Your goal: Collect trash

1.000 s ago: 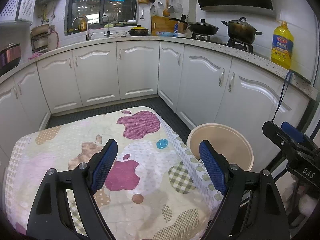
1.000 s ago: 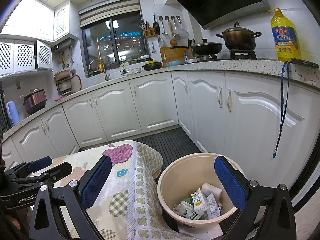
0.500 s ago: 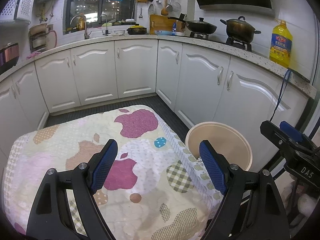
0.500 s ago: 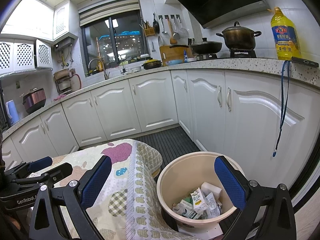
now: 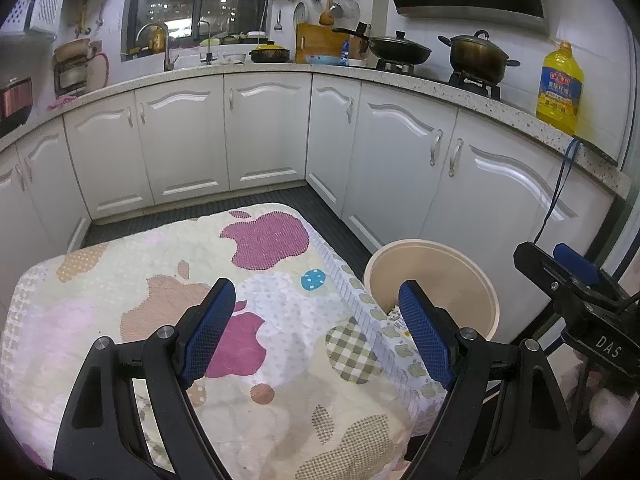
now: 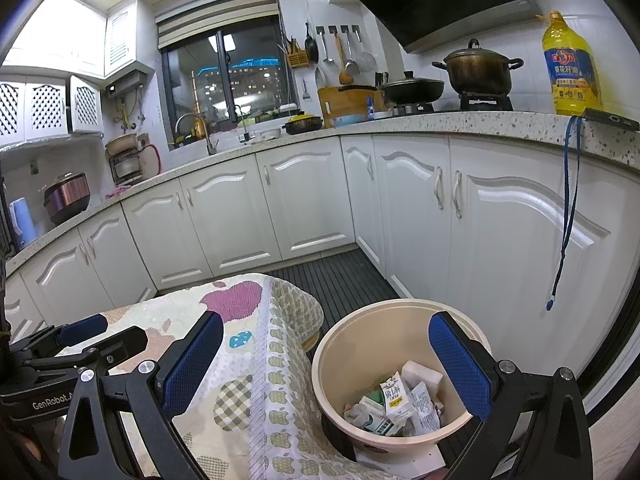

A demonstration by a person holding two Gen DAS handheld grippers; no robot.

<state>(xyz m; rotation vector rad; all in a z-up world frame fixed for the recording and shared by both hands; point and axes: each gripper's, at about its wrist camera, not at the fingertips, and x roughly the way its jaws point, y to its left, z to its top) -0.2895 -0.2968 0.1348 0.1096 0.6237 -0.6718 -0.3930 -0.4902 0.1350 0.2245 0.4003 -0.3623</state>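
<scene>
Nothing has really shifted in the last moment: the left gripper [image 5: 316, 328] and right gripper [image 6: 326, 364] both hang spread and empty, the patterned cloth [image 5: 280, 368] is bare, and the trash [image 6: 394, 404] already lies in the beige bin [image 6: 344, 340] just right of it, so collecting looks finished.

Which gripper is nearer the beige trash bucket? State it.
Right. The right gripper hangs open just above the bucket, its rim between the fingers. The left gripper is open over the patterned tablecloth beside it.

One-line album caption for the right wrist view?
Open right gripper above a beige bin of trash, beside an apple-print cloth.
</scene>
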